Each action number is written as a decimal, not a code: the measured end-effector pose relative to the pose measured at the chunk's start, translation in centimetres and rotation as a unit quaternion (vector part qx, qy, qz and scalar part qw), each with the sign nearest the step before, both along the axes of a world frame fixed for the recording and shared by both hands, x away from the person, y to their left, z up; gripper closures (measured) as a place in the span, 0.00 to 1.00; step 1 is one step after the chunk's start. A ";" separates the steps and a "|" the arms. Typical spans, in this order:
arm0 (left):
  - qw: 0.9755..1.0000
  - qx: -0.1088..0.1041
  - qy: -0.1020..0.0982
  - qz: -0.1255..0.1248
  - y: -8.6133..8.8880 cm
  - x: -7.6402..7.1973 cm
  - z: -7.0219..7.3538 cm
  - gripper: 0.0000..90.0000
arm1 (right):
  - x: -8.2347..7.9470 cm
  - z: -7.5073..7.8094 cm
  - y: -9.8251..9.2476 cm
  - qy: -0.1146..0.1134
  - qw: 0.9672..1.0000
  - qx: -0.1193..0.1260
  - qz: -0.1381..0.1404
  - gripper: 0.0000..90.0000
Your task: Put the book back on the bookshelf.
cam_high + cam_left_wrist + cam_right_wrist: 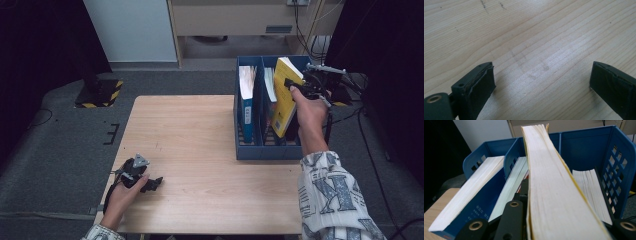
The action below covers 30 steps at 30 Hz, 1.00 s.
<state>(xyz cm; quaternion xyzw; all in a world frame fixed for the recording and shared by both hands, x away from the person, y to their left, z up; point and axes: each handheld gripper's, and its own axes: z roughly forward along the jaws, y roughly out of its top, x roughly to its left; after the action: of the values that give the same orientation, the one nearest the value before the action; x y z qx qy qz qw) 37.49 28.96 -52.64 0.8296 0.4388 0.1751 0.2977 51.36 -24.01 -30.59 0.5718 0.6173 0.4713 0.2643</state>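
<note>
Yellow-covered book (pixel 284 97) is being pinched in my right gripper (pixel 316 82), jaws pressing its page block on both sides. It is tilting above the blue file rack (pixel 265 151), over the right-hand compartments. My left gripper (pixel 150 183) is resting on the wooden table (pixel 200 130) near its front left corner, jaws spreading wide over bare wood.

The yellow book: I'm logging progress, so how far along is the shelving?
Done: books stand in the blue file rack's compartments. In hand: the right gripper clamps the yellow book, tilted, partly above the rack. Left: whether it goes in or comes out can't be told. The left gripper rests open on the table.
</note>
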 end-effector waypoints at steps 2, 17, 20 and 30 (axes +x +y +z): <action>1.000 0.001 0.000 0.000 0.0 0.0 0.0 0.06 | 0.1 -0.2 0.0 0.001 1.000 -0.001 -0.001 0.83; 1.000 -0.001 -0.001 0.000 0.1 0.0 0.0 0.06 | 0.5 -1.8 0.5 0.009 1.000 0.000 -0.011 0.83; 1.000 -0.001 -0.001 -0.001 0.0 0.0 0.0 0.06 | 0.4 -2.2 0.6 0.009 1.000 0.000 -0.010 0.83; 1.000 0.003 0.000 -0.004 0.1 0.0 0.1 0.06 | 0.3 -3.2 0.7 0.012 1.000 -0.001 -0.009 0.83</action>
<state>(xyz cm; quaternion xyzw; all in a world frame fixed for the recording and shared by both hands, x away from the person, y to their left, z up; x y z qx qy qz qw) 37.53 29.02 -52.57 0.8320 0.4352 0.1754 0.2959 51.67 -23.26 -33.77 0.5825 0.6159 0.4612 0.2618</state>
